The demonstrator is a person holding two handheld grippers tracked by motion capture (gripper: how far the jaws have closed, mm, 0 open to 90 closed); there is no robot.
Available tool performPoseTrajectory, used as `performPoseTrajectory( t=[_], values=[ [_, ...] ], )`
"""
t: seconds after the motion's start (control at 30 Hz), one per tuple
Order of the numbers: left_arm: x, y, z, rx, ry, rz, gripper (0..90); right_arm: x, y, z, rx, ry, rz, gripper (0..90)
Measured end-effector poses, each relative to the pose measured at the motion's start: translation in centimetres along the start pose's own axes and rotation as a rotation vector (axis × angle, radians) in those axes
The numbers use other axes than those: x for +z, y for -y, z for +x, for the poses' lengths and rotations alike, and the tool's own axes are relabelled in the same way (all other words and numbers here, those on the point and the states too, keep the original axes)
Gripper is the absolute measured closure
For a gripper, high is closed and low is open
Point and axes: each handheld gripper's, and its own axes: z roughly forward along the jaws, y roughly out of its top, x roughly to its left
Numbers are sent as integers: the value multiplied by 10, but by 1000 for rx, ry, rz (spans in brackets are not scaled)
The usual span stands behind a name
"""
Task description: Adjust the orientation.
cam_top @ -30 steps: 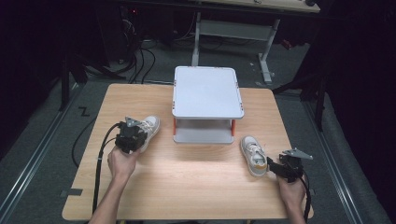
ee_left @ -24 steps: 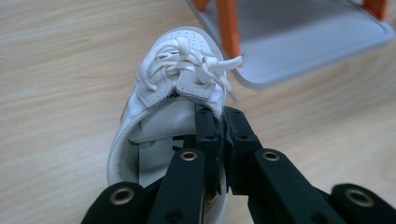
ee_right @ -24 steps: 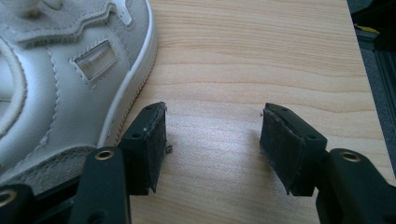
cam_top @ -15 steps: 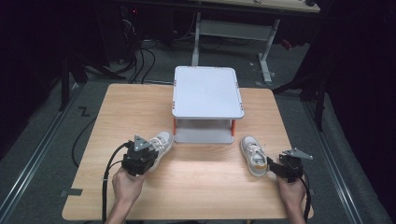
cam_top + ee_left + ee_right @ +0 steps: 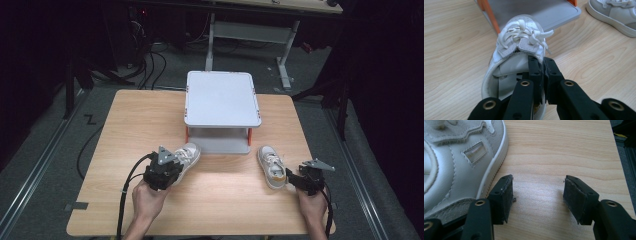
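The left gripper is clamped on the collar of a white shoe: in the left gripper view its jaws are pressed together with the collar's side wall pinched between them. The shoe extends straight ahead of the jaws, toe pointing at the grey two-tier rack, whose lower shelf lies just beyond the toe.

The right gripper rests on the wooden table with its jaws spread wide and nothing between them; bare wood shows in the gap. A second shoe lies just beside its left jaw, heel end nearest the gripper. Contact between that jaw and the sole cannot be confirmed.
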Motion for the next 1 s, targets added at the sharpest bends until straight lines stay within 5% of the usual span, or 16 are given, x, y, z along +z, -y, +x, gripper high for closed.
performPoseTrajectory(
  t=[0.47, 1.0],
  values=[
    [23, -8, -30, 23, 53, 29, 857, 0, 0, 0, 0, 0, 0, 408],
    [58, -10, -66, 62, 46, 53, 855, 0, 0, 0, -1, 0, 1, 407]
  ],
)
